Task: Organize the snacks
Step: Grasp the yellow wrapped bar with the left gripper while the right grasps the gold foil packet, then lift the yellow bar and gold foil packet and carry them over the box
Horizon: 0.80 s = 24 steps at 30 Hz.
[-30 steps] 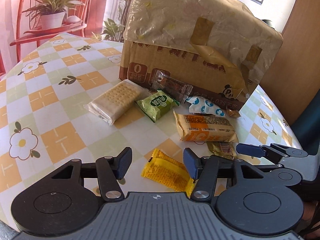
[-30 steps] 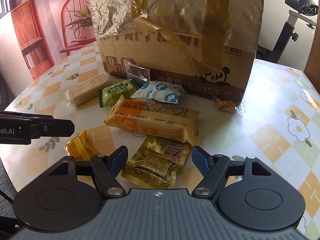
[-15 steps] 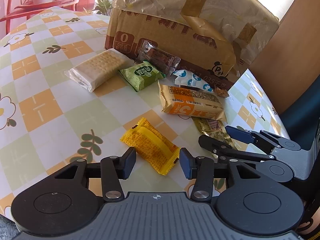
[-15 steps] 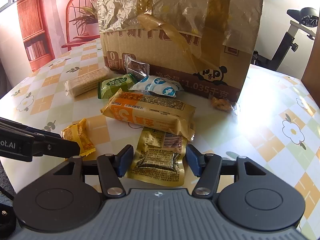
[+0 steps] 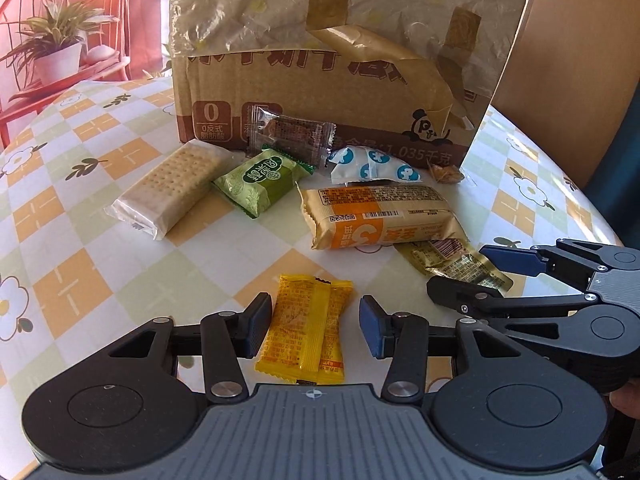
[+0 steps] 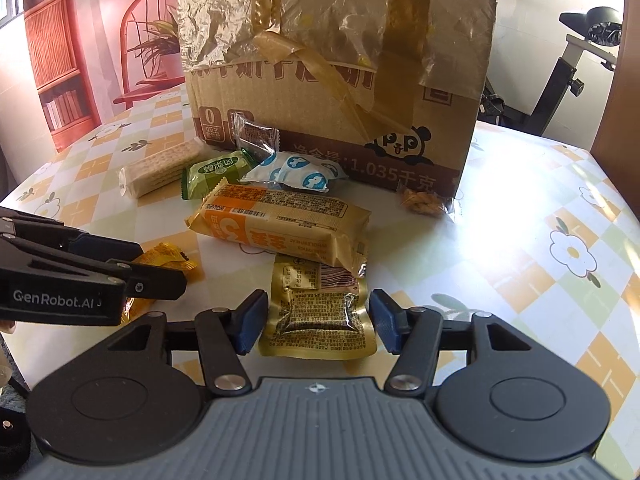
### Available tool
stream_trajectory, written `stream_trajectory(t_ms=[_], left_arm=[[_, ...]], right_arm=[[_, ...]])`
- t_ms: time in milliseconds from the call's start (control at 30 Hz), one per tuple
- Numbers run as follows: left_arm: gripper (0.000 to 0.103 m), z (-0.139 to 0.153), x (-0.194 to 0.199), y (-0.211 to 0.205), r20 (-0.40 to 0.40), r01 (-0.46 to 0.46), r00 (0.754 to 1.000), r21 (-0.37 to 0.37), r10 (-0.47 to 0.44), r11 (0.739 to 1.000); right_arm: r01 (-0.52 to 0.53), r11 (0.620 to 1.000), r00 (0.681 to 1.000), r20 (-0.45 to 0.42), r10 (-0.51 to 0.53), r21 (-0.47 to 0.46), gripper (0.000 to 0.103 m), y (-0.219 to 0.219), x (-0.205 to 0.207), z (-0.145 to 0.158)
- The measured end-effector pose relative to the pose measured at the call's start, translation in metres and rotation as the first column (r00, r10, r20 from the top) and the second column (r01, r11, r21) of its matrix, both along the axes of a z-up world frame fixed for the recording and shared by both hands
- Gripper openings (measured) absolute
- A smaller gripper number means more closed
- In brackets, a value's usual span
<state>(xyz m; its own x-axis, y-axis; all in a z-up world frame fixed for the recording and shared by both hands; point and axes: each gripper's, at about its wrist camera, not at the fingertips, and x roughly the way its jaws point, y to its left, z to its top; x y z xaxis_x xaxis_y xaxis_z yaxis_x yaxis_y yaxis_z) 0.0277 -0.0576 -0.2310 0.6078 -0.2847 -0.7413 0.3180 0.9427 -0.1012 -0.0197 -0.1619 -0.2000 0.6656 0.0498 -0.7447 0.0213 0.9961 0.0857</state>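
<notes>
Left wrist: our left gripper [image 5: 312, 330] fingers apart, straddling yellow packet [image 5: 306, 330], seemingly no contact.
Right wrist: right gripper [image 6: 316, 326] fingers apart, gold pouch [image 6: 320, 316] between.
Progress: we see nothing sorted; every snack loose before cardboard box [image 6: 340, 80].

Bright daylight; blown-out glare on the table [image 6: 500, 216] toward 3 o'clock in right view, fisheye bending at edges, focus sharp throughout.
</notes>
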Motion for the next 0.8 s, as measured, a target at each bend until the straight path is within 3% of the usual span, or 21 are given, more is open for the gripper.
stream_trajectory(t_ms=[167, 233, 533, 633, 800], left_arm=[[0.050, -0.003, -0.007, -0.005, 0.043, 0.010, 0.999, 0.042, -0.012, 0.999], [0.038, -0.004, -0.010, -0.006, 0.066, 0.002, 0.998, 0.075, -0.007, 0.997], [0.034, -0.002, -0.009, 0.006, 0.065, -0.030, 0.997, 0.014, 0.029, 0.999], [0.034, -0.001, -0.010, 0.008, 0.066, -0.038, 0.997, 0.002, 0.038, 0.999], [0.034, 0.003, -0.013, 0.008, 0.087, -0.032, 0.996, -0.005, 0.032, 0.999]], right_arm=[[-0.002, 1.000, 1.000, 0.005, 0.002, -0.016, 0.061, 0.000, -0.001, -0.001], [-0.004, 1.000, 1.000, 0.006, 0.005, -0.020, 0.062, 0.001, 0.000, -0.001], [-0.013, 1.000, 1.000, 0.018, 0.013, -0.024, 0.065, -0.001, 0.004, -0.004], [-0.028, 0.999, 0.999, 0.015, 0.029, -0.024, 0.058, 0.000, 0.002, -0.003], [-0.051, 0.999, 0.999, 0.001, 0.051, -0.003, 0.055, 0.003, -0.003, 0.002]])
